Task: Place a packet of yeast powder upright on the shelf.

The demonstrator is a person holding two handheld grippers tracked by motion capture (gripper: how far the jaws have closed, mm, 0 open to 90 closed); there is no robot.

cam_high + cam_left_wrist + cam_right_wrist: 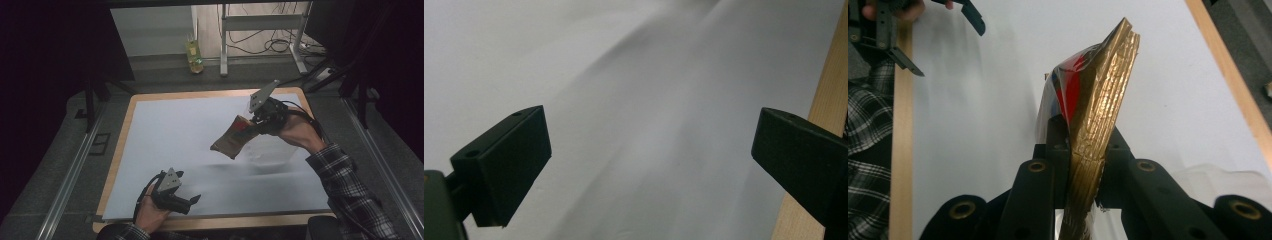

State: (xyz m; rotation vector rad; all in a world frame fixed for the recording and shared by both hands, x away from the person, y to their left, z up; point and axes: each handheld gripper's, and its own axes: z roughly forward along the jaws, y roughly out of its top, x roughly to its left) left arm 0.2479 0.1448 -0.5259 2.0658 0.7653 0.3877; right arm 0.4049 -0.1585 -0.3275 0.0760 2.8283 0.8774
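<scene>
The right gripper (256,120) has its jaws clamped on a gold packet (233,137), held aloft over the table's (150,150) far right. Near left, the left gripper (192,201) gapes wide, empty, seemingly resting low.

I see the packet (234,137) held up over the table (150,150), right of centre, its lower end hanging toward the middle. R gripper (260,119) is at its upper end, jaws clamped on it (same in the right gripper view (1087,150)). A clear bag (270,152) lies on the table under and just right of the packet. L gripper (192,200) sits near the front edge, left of centre, well apart from the packet, jaws wide w/ nothing between.
</scene>
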